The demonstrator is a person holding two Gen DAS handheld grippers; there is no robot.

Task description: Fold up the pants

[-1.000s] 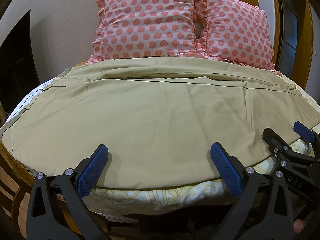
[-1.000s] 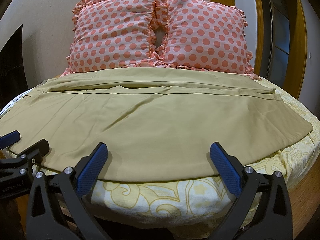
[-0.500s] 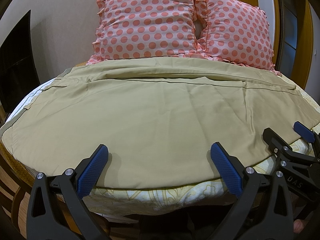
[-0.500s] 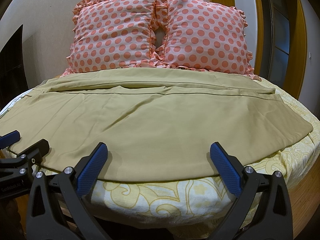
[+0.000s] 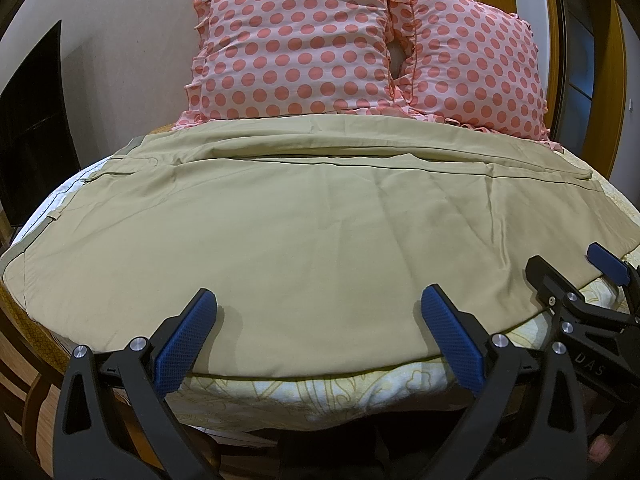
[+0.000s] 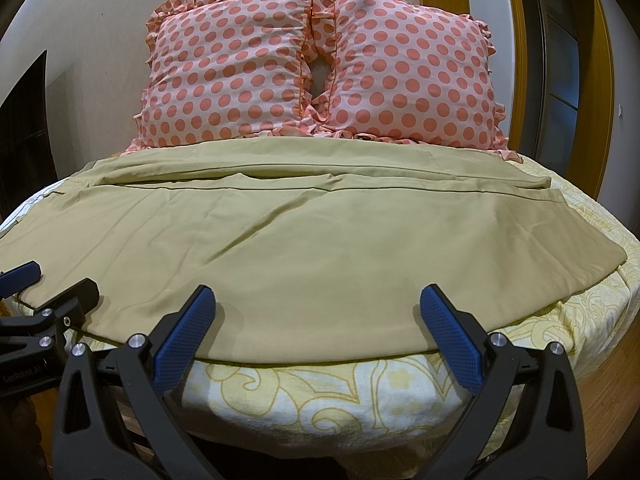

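Observation:
Khaki pants lie spread flat across the bed, waistband at the left, legs running to the right; they also fill the right wrist view. My left gripper is open and empty, hovering over the pants' near edge. My right gripper is open and empty over the same near edge, farther right. The right gripper shows at the right of the left wrist view. The left gripper shows at the left of the right wrist view.
Two pink polka-dot pillows lean against the wall behind the pants. A yellow floral bedsheet hangs over the near bed edge. A wooden door frame stands at the right.

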